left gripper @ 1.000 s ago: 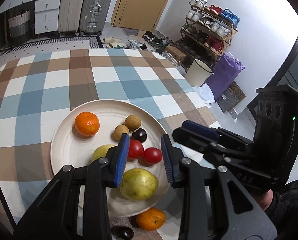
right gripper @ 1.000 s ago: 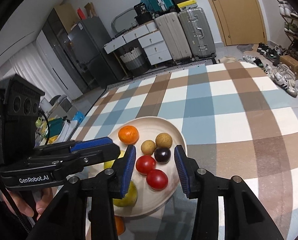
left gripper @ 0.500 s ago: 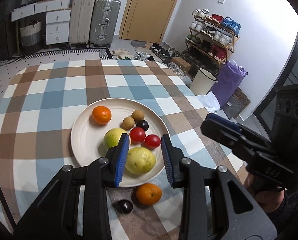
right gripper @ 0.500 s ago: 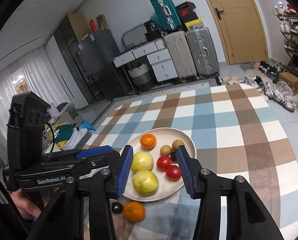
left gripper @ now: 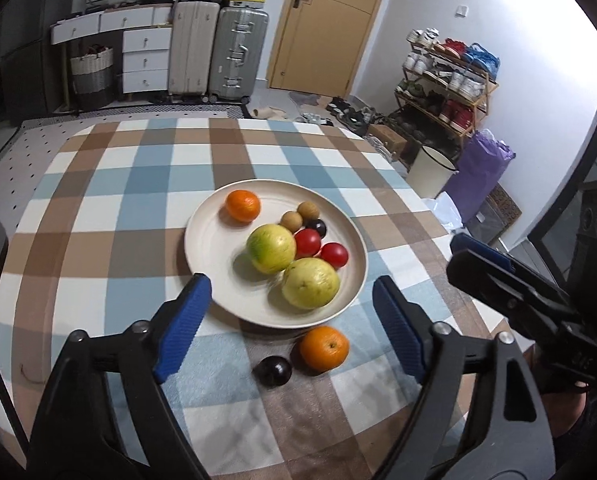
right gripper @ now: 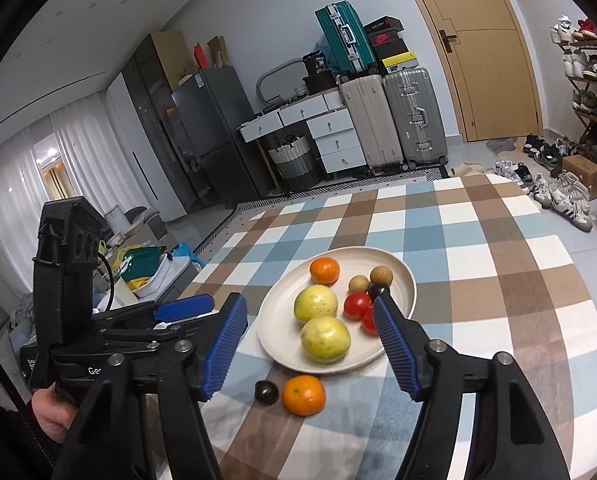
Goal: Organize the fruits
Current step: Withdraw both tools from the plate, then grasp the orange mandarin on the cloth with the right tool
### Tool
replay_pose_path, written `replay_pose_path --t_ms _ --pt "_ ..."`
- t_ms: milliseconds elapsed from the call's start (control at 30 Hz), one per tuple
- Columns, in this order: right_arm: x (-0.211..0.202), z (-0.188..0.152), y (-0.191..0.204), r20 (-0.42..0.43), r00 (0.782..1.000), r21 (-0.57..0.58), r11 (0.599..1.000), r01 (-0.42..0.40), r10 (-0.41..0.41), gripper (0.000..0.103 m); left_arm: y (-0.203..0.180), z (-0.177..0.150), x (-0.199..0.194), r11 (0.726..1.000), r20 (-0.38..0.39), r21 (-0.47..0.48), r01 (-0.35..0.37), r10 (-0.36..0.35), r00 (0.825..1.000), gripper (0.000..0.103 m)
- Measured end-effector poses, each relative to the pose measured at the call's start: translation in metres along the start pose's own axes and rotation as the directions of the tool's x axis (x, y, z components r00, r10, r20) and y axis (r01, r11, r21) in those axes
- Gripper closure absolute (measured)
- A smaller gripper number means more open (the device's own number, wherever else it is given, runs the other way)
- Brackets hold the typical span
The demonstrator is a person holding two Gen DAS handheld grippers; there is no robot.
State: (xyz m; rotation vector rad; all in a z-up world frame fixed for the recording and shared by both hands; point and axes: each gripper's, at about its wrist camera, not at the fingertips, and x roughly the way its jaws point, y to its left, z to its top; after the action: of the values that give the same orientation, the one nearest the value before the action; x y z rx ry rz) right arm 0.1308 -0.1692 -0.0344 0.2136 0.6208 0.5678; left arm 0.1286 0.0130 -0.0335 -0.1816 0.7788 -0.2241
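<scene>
A cream plate (left gripper: 206, 240) (right gripper: 402, 280) on the checked tablecloth holds an orange (left gripper: 242, 205), two yellow-green guavas (left gripper: 271, 248) (left gripper: 310, 283), two red tomatoes (left gripper: 308, 241), two small brown fruits (left gripper: 291, 220) and a dark plum (left gripper: 317, 227). On the cloth in front of the plate lie a second orange (left gripper: 324, 348) (right gripper: 303, 395) and a dark plum (left gripper: 274, 371) (right gripper: 266, 392). My left gripper (left gripper: 288, 326) is open and empty, above the near rim. My right gripper (right gripper: 308, 346) is open and empty, held above the near side of the plate.
The checked table (left gripper: 98, 240) ends close behind the loose fruit. Suitcases (left gripper: 238, 52), drawers, a door and a shoe rack (left gripper: 446, 84) stand beyond the far side. A white bucket (left gripper: 430, 168) and purple bag are on the floor at the right.
Both grippers have pulled back and up from the plate and opened wide. The second guava now lies on the plate, and the loose orange and plum have come into full view.
</scene>
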Motion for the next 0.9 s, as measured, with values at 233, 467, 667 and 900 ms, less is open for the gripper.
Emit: replay_pose_path --t_ms 233,467,667,900 --pt "-0.002 -0.015 0.007 -0.021 1.0 -0.003 1.0 -0.004 0.004 0.026 0.011 -0.016 0.0 0.998 -0.019 -0.028 -0.057 0.057 0.998 0.01" --pt "-0.002 -0.03 0.013 -0.046 0.999 -0.012 1.0 -0.008 0.008 0.025 0.024 -0.035 -0.003 0.995 -0.01 -0.059 -0.086 0.085 0.996 0.001" --pt "0.007 -0.043 0.01 -0.087 0.996 -0.005 1.0 -0.005 0.005 0.025 0.035 -0.053 0.003 0.991 -0.031 -0.094 -0.091 0.089 0.996 0.001" --pt "0.023 -0.054 0.0 -0.132 0.991 0.033 0.999 -0.011 0.015 0.025 0.042 -0.066 0.012 0.99 -0.048 -0.101 -0.098 0.093 0.994 0.001"
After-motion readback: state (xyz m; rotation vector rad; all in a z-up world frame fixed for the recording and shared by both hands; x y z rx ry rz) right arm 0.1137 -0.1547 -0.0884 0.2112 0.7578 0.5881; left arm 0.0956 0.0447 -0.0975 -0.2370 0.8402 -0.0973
